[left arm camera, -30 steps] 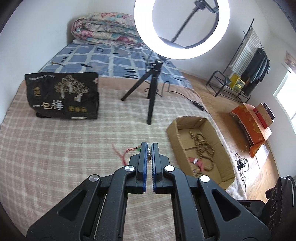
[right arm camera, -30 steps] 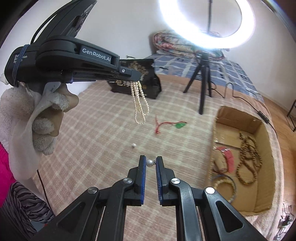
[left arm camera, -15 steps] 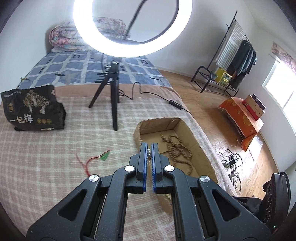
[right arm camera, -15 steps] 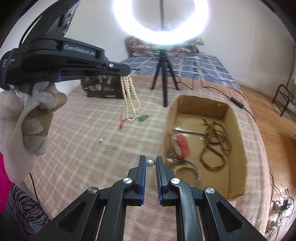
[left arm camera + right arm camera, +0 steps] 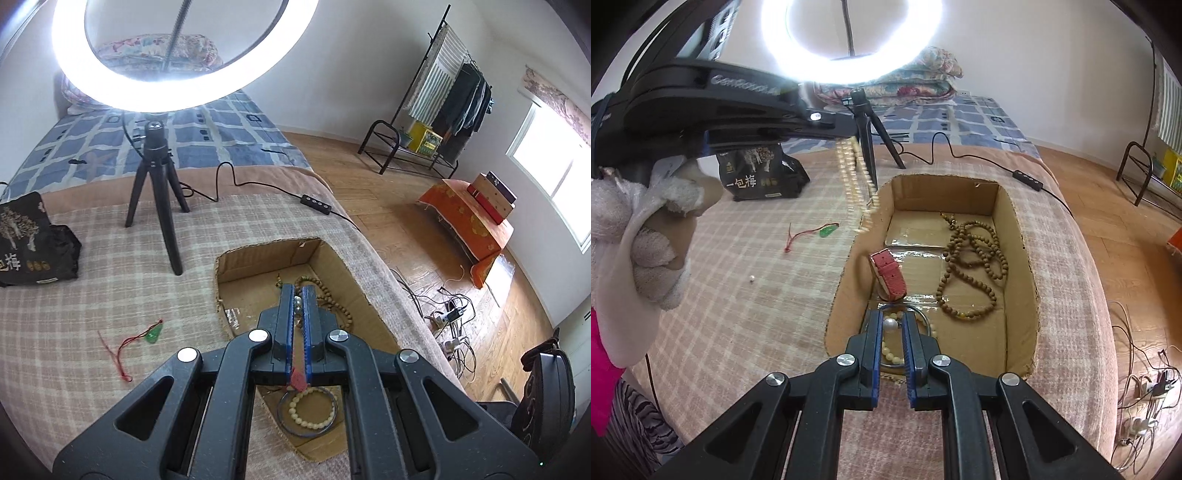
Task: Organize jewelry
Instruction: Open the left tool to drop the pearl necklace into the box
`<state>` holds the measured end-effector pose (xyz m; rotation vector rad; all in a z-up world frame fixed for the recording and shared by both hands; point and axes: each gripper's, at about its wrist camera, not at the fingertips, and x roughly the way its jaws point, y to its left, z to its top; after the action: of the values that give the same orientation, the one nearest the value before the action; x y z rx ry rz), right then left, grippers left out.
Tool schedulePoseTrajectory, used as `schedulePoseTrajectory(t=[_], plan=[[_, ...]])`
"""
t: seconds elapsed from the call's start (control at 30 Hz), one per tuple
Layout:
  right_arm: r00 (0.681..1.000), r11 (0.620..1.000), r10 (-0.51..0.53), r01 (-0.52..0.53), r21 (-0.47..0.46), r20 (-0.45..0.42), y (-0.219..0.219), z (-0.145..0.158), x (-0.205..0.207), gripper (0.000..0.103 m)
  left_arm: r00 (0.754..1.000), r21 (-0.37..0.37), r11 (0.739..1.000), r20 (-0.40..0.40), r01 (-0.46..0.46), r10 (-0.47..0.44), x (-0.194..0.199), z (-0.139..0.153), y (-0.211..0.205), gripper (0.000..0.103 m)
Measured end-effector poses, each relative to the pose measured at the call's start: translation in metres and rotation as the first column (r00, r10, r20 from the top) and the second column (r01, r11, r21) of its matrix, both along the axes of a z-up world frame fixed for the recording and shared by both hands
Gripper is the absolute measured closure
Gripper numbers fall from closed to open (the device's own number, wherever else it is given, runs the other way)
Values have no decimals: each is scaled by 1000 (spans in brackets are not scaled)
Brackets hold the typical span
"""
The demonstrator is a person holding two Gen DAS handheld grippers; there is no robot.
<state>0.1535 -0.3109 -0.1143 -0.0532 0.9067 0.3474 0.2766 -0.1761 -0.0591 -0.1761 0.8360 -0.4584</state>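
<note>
My left gripper (image 5: 298,295) is shut on a pearl necklace (image 5: 857,192), which hangs blurred from it over the left rim of the cardboard box (image 5: 1015,221). My right gripper (image 5: 891,322) is shut on a single white pearl (image 5: 890,325) above the box's near end. Inside the box lie a brown bead necklace (image 5: 975,266), a red watch strap (image 5: 888,273), a dark bangle and a pale bead bracelet (image 5: 312,406). A green pendant on a red cord (image 5: 827,231) and a loose pearl (image 5: 751,278) lie on the plaid blanket.
A ring light on a black tripod (image 5: 159,192) stands behind the box, its cable (image 5: 314,201) trailing right. A black printed bag (image 5: 33,243) lies at the left. The bed edge drops to a wooden floor (image 5: 388,206) on the right.
Both grippers have moved right, from over the blanket to over the box. The pearl necklace now swings above the box's left rim, and the single pearl is over the box's near end.
</note>
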Motion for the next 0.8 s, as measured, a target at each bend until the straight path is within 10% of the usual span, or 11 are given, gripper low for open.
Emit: schedulePoseTrajectory(t=[0.5, 0.57, 0.63, 0.8], plan=[[998, 1000, 12, -13, -3, -59, 3, -18, 18, 89, 995, 95, 995, -91, -27, 35, 33, -41, -14, 93], [999, 1000, 1, -2, -18, -54, 5, -19, 18, 51, 995, 94, 995, -94, -27, 36, 33, -42, -12, 48], [999, 999, -16, 15, -29, -38, 5, -18, 17, 18, 997, 105, 994, -67, -40, 47, 30, -39, -11, 39], [1000, 999, -14, 14, -37, -10, 8, -10, 14, 8, 997, 118, 992, -59, -38, 46, 27, -35, -10, 38]])
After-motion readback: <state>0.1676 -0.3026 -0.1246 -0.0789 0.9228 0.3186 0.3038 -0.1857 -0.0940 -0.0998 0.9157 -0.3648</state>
